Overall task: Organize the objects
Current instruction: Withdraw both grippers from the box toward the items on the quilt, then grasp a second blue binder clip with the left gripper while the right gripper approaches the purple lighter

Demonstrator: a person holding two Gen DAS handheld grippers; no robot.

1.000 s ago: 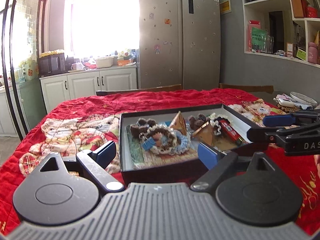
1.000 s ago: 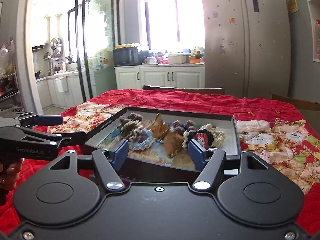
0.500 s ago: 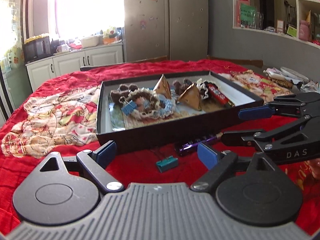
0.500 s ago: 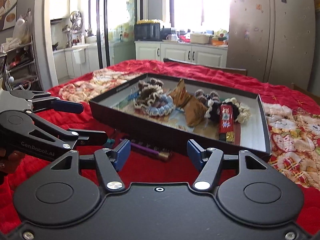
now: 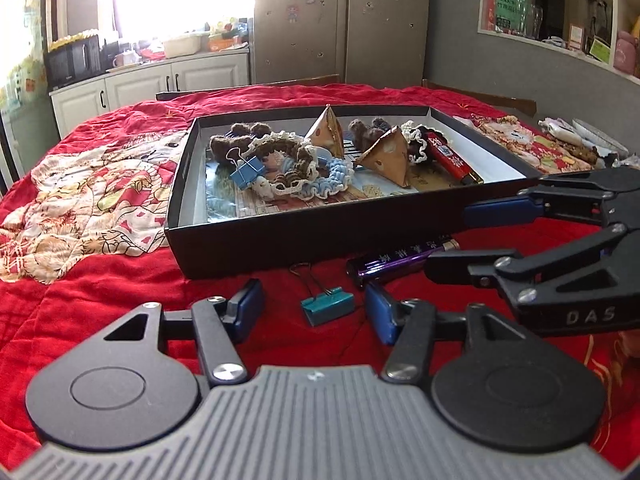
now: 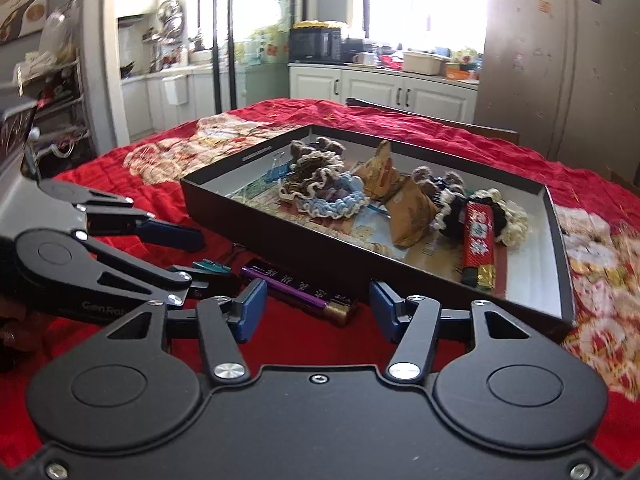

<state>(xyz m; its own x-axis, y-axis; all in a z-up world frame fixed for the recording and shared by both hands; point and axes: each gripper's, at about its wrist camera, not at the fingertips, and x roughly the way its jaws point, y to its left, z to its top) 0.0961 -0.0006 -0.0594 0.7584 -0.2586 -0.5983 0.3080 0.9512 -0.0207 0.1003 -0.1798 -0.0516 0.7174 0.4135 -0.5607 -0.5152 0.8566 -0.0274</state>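
Note:
A teal binder clip lies on the red cloth just in front of a black shallow box. It sits between the pads of my left gripper, whose jaws are closing without touching it. A purple lighter lies beside the clip along the box wall. Its gold end is between the closing jaws of my right gripper, pads clear of it. The box holds a blue binder clip, crocheted scrunchies, brown triangular pouches and a red lighter. Each gripper shows in the other's view: the right gripper, the left gripper.
The red patterned quilt covers the whole table. Small odds and ends lie at its far right edge. Wooden chair backs stand behind the table. A fridge, white cabinets and wall shelves lie beyond.
Both grippers have dipped toward the cloth in front of the box, bringing the teal clip and purple lighter into view between their fingers. Both pairs of jaws have narrowed.

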